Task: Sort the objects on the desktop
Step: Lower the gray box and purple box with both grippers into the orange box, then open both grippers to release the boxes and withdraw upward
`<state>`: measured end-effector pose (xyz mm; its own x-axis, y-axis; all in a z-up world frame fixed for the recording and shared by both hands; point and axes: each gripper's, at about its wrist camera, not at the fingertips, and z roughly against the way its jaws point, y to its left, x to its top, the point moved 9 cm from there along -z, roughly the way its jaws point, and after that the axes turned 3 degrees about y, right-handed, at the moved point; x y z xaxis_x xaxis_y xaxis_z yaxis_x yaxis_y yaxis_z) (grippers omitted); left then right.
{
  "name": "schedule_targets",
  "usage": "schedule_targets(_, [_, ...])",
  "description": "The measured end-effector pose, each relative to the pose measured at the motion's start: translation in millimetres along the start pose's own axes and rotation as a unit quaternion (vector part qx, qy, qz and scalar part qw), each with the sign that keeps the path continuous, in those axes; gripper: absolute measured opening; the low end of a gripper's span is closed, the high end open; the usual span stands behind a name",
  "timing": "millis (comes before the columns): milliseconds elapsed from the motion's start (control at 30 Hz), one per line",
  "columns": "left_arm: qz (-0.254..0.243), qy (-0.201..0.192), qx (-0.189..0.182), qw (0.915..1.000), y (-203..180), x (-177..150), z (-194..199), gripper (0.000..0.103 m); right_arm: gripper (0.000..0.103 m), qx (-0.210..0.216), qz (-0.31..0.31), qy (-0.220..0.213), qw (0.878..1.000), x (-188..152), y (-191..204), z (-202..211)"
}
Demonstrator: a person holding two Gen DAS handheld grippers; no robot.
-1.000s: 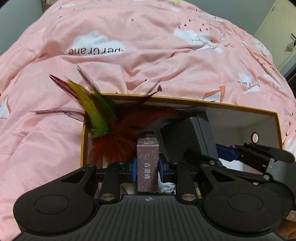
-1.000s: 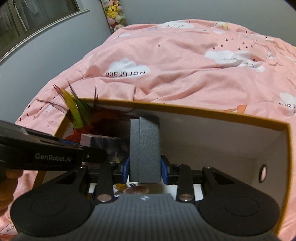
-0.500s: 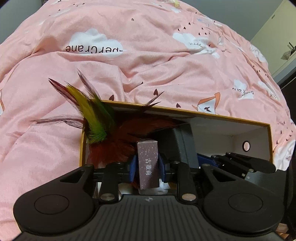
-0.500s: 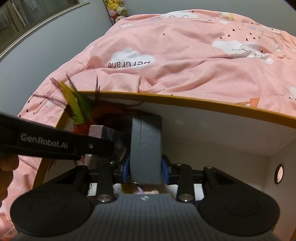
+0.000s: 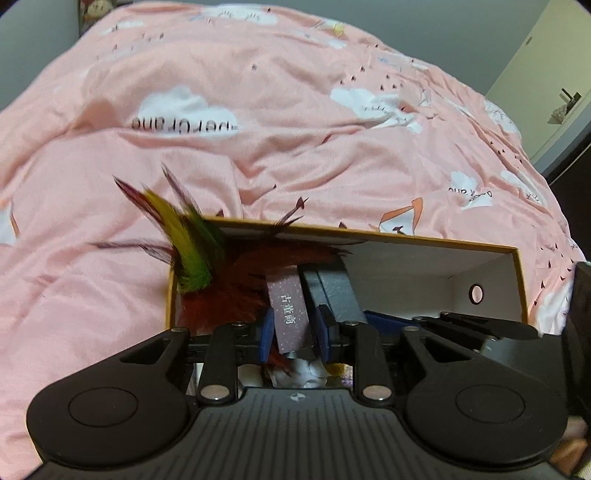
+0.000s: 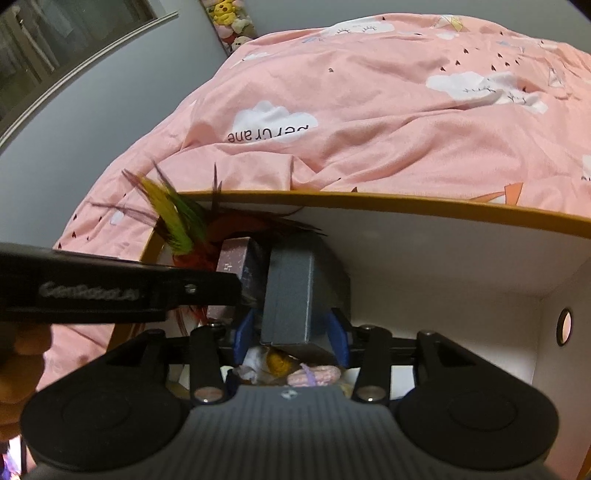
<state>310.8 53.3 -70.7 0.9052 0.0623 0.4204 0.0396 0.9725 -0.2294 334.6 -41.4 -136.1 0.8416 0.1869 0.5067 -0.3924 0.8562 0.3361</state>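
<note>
Item one: the open box (image 5: 519, 280) with an orange rim, lying on the pink quilt (image 5: 258, 147), our landmark for all that follows

Inside the box, at its left end, we log a bunch of feathers (image 5: 192, 258), red, green and yellow, their tips sticking out over the rim. Beside them the mauve carton (image 5: 290, 314) stands tilted between the blue pads of our left gripper (image 5: 293, 332); the jaws are partly parted with a gap showing on either side of the carton, so we count it released. Right of it the grey case (image 6: 290, 295) leans between the pads (image 6: 338, 336) of our right gripper (image 6: 291, 338), whose jaws are opening, a gap visible at both sides

Only the right wrist view shows soft toys (image 6: 291, 369) on the box floor, plush figures (image 6: 231, 22) against the far wall, and the left gripper's arm crossing in
</note>
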Motion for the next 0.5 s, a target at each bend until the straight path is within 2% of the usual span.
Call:
schedule_targets(233, [-0.017,-0.036,0.018,0.999,-1,-4,33,0.028,0.042,0.047,-0.106,0.012,0.993,-1,-13,-9])
schedule_targets(367, [-0.013,-0.045,0.024,0.9986,2,-15,44,0.028,0.036,0.071,-0.111,0.014,0.991,-3,-7,-10])
schedule_targets(500, [-0.002,-0.054,0.036,0.9979,5,-27,48,0.028,0.036,0.063,-0.088,0.016,0.994,-4,-1,-9])
